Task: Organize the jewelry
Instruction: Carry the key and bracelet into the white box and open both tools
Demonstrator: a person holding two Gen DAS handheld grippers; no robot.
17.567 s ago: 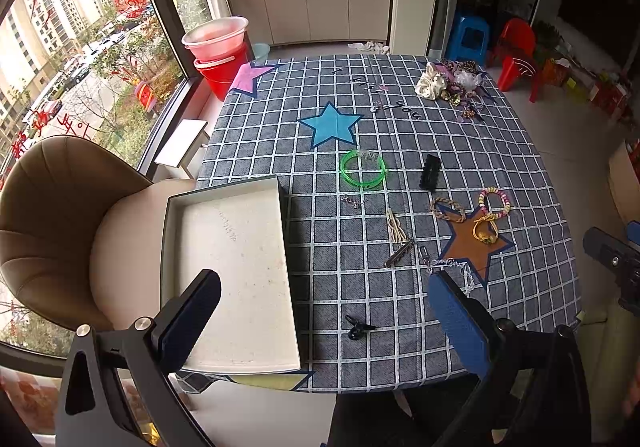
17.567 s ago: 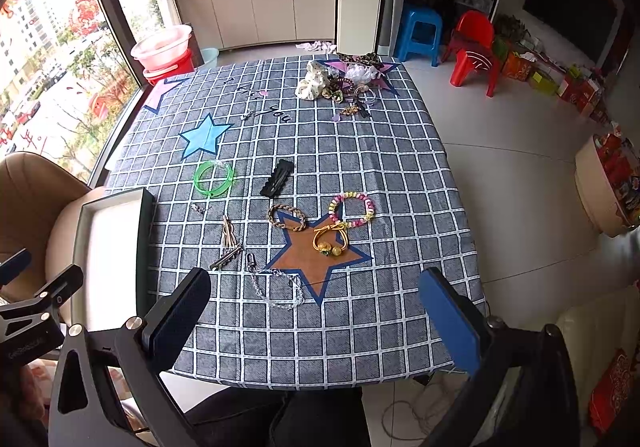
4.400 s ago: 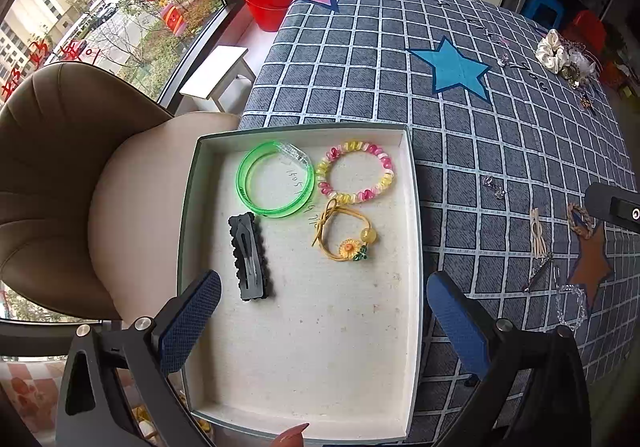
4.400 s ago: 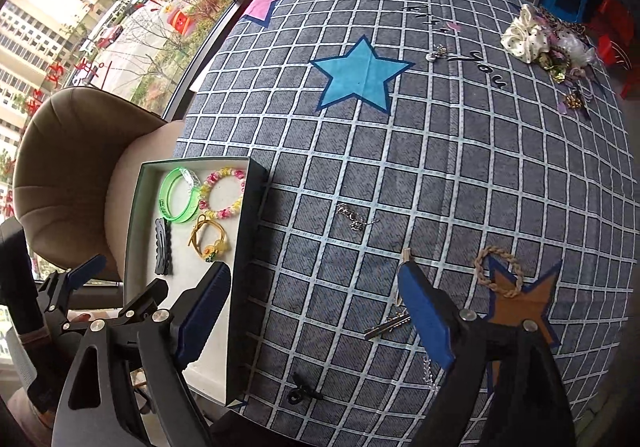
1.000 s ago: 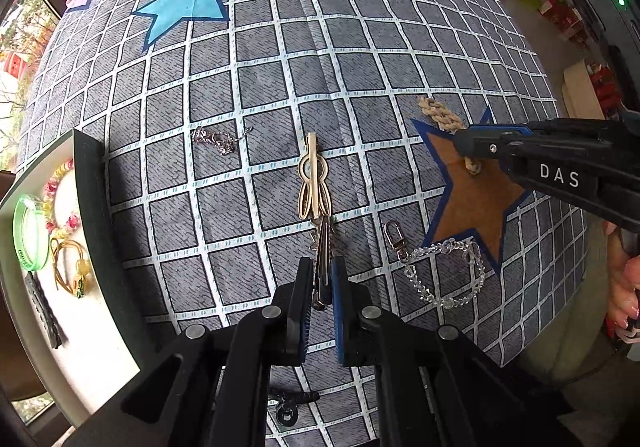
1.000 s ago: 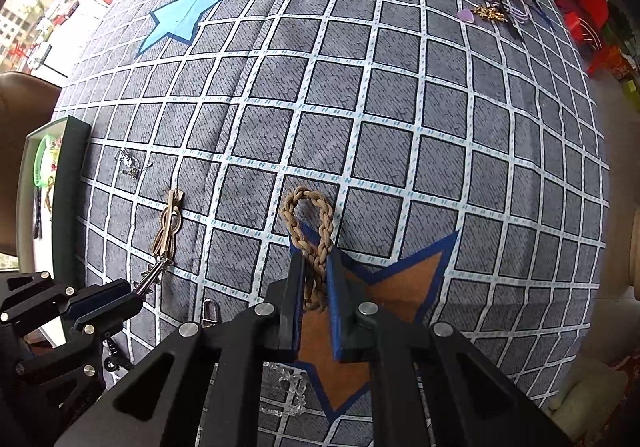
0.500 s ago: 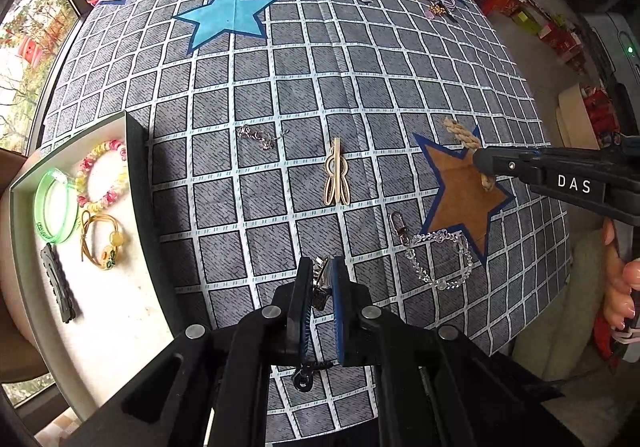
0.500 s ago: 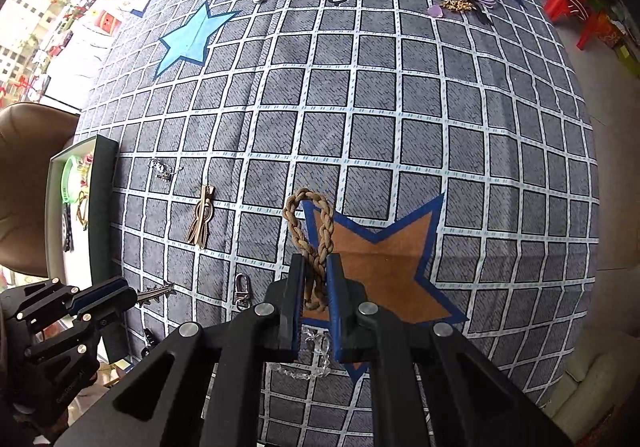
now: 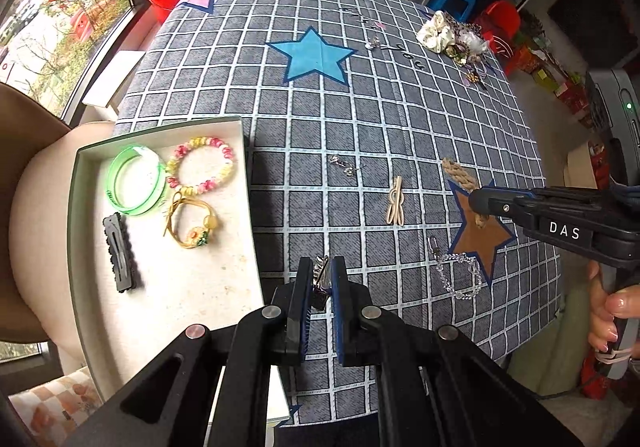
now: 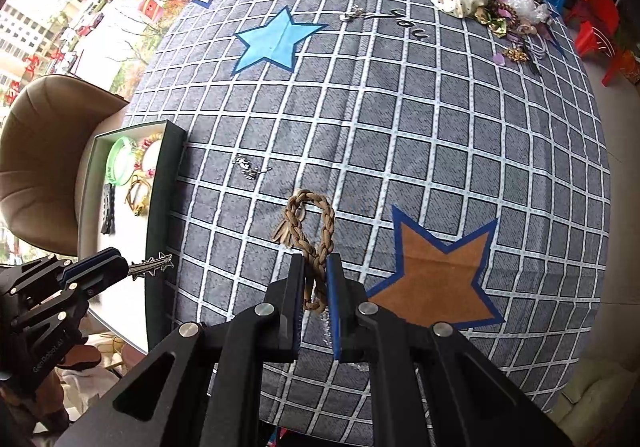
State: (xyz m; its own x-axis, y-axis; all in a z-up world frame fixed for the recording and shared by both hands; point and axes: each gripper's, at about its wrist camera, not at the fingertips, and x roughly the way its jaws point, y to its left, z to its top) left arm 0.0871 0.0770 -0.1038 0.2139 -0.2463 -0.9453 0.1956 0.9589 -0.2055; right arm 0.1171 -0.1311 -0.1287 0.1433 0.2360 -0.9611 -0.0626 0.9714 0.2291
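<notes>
Two grippers, both loaded. Your left gripper (image 9: 322, 279) is clamped on a small silver serrated hair clip (image 10: 154, 265), held off the cloth at the right edge of the white shallow tray with dark rim (image 9: 160, 135); the right wrist view shows the clip sticking out past the pads. Your right gripper (image 10: 314, 283) is closed on a tan braided cord bracelet (image 10: 310, 225), gripped low on the loop so the rest stands up clear of the grey checked tablecloth (image 10: 400, 127). Judged: pinching one strand keeps the loop from snagging in transit.

Tray already holds a green plastic bangle (image 9: 134, 185), a pink-and-yellow beaded bracelet (image 9: 200, 165), a yellow cord bracelet w/ flower charm (image 9: 192, 225) and a black scalloped hair clip (image 9: 120, 247), spread apart, not stacked. Lower half of the tray is bare; that looks like the drop zone.

Remaining on the cloth: beige looped hair clip (image 9: 395, 201), clear bead chain w/ clasp (image 9: 456, 273), small silver chain piece (image 9: 344, 166), plus a heap of scrunchies and trinkets (image 9: 452, 37) at the far corner.

Approx. half done. Risk: the tray overhangs the chair side, so release gently.
</notes>
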